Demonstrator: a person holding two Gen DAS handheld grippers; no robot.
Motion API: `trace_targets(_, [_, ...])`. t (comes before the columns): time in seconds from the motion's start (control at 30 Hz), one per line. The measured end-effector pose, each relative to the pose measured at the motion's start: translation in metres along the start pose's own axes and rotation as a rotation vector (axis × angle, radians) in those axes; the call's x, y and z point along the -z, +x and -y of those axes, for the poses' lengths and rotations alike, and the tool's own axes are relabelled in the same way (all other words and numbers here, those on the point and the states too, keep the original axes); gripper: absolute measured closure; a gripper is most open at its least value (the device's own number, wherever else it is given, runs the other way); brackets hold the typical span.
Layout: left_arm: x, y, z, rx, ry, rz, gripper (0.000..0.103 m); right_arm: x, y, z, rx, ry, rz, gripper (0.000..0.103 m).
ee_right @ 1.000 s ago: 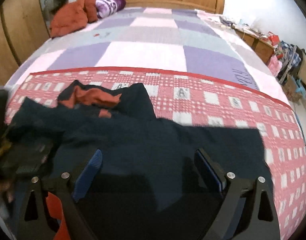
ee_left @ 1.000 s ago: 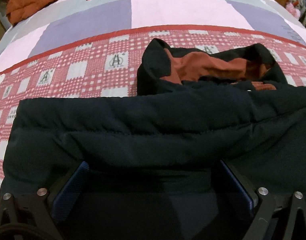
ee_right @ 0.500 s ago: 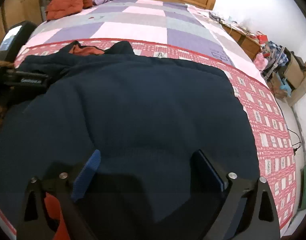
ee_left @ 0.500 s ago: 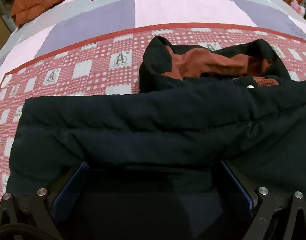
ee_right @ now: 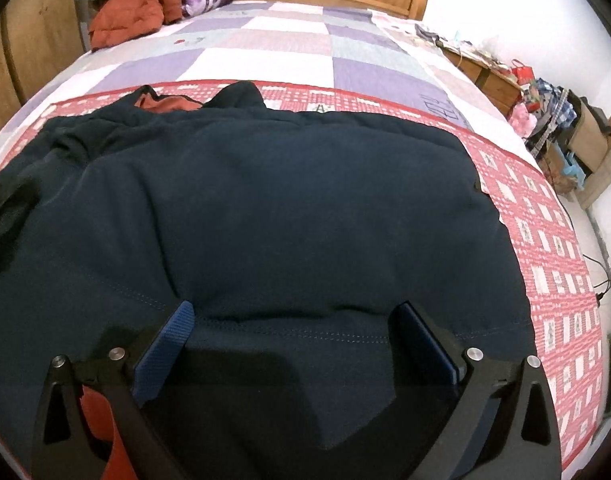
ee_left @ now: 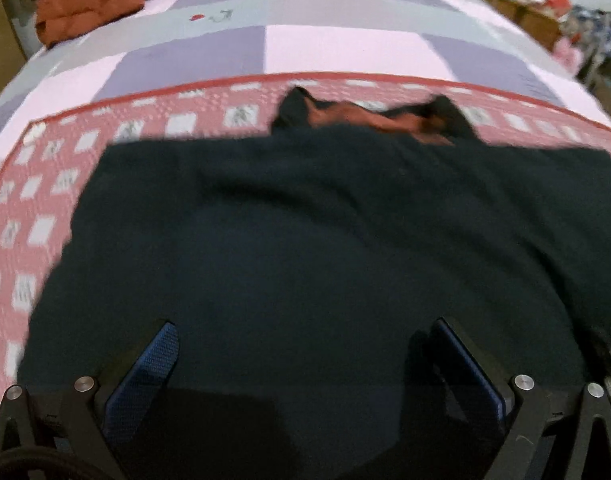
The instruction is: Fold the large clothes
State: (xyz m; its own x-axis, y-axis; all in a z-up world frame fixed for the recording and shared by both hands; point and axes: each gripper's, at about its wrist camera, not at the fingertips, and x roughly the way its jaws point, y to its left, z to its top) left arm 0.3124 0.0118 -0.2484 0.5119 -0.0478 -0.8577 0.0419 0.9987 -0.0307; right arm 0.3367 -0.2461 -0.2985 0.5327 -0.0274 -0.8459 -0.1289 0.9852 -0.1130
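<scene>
Jacket (ee_right: 285, 208) flat on bed (ee_right: 289, 52), hem under both grippers; right gripper (ee_right: 301, 340) jaws just opened wide, empty; left gripper (ee_left: 305, 360) jaws wide, empty.

The left gripper (ee_left: 301, 360) was a matte black frame with two angular arms, each bearing a pair of round silver screw heads near its outer end. Its fingers (ee_left: 149, 376) were flat paddles faced in dark blue ribbed rubber. A black curved cable showed at the lower left corner. The right gripper (ee_right: 297, 344) matched it: black triangular cut-out arms, silver screws, and blue textured pads (ee_right: 165, 352).
</scene>
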Motion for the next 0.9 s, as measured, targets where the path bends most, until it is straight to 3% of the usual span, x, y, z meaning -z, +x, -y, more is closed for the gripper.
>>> trace_targets(0.17, [0.05, -0.007, 0.011, -0.012, 0.056, -0.018, 0.0, -0.005, 0.004, -0.001, 0.012, -0.002, -0.019, 0.0])
trace_targets(0.4, [0.03, 0.013, 0.009, -0.031, 0.041, -0.04, 0.0, -0.039, 0.014, -0.001, 0.039, 0.012, -0.086, 0.001])
trace_targets(0.47, [0.033, 0.001, 0.007, -0.025, 0.011, -0.033, 0.0, -0.036, -0.012, -0.002, 0.003, 0.043, -0.022, 0.001])
trace_targets(0.57, [0.052, -0.027, 0.006, 0.019, -0.019, 0.017, 0.0, -0.007, -0.06, -0.016, -0.041, 0.001, 0.103, 0.0])
trace_targets(0.63, [0.072, -0.042, 0.01, 0.057, -0.025, 0.026, 0.0, 0.021, -0.082, -0.025, -0.067, -0.013, 0.129, 0.0])
trace_targets(0.77, [0.111, -0.047, 0.025, 0.05, 0.035, -0.002, 0.0, 0.077, -0.097, -0.043, -0.085, -0.03, 0.098, 0.0])
trace_targets(0.9, [0.127, -0.025, 0.023, 0.043, 0.052, -0.027, 0.0, 0.111, -0.073, -0.052, -0.037, -0.074, 0.011, 0.0])
